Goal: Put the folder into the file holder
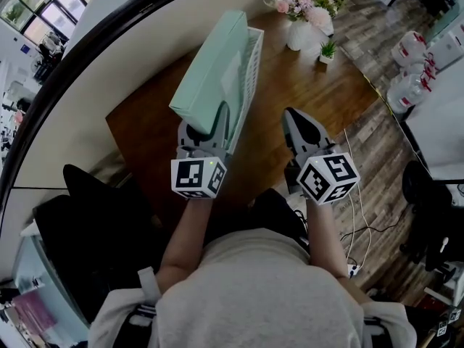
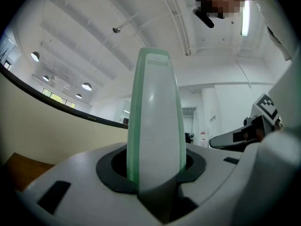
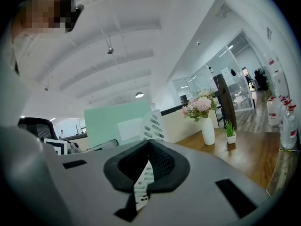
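Note:
A mint-green folder (image 1: pixel 210 71) stands tilted in the white mesh file holder (image 1: pixel 252 64) on the wooden table (image 1: pixel 312 100). My left gripper (image 1: pixel 210 127) is at the folder's near end, with a jaw on either side of it. In the left gripper view the folder's spine (image 2: pixel 155 117) fills the gap of that gripper (image 2: pixel 157 173) and both pads touch it. My right gripper (image 1: pixel 296 116) hovers to the right of the holder, jaws together and nothing in them. In the right gripper view that gripper (image 3: pixel 146 173) faces the folder (image 3: pixel 117 121) and the holder (image 3: pixel 153 124).
A white vase of pink flowers (image 1: pixel 304 13) and a small potted plant (image 1: pixel 328 51) stand at the table's far end. Large water bottles (image 1: pixel 409 71) sit on the floor to the right, with cables (image 1: pixel 355 216) nearer me. A black chair (image 1: pixel 87 194) is on my left.

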The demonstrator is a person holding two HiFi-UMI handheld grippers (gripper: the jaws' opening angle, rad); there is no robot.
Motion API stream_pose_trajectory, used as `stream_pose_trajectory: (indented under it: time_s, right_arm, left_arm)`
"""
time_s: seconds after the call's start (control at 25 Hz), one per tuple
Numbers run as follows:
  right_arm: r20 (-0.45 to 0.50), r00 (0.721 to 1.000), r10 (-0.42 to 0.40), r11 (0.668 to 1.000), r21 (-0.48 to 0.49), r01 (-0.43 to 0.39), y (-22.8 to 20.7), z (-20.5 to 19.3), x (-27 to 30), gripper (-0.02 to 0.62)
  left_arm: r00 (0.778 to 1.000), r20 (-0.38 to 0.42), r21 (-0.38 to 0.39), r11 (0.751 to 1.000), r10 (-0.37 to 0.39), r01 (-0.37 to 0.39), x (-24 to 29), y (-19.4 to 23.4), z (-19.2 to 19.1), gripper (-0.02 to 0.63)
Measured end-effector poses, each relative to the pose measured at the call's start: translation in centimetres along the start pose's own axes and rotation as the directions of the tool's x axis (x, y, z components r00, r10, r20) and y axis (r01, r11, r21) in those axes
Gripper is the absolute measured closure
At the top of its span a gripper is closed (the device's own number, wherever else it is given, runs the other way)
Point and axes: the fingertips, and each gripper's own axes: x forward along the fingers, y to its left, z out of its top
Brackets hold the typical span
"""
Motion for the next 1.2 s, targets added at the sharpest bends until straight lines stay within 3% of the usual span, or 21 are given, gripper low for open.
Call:
stream_pose_trajectory:
  time_s: [0.44, 1.2]
  right_arm:
    - [-0.019, 1.0, 0.019, 1.0, 0.002, -0.019, 0.2, -0.3, 0.9, 0.586]
    - [-0.027, 0.997, 0.066, 0.998, -0.01, -0.066, 1.1, -0.4, 0.9, 0.586]
  left_arm:
    - [0.993, -0.12, -0.015, 1.0, 0.0, -0.002, 0.1, 0.1, -3.7, 0.393]
    - [0.987, -0.161, -0.106, 0.994, 0.021, -0.038, 0.3, 0.2, -4.2, 0.337]
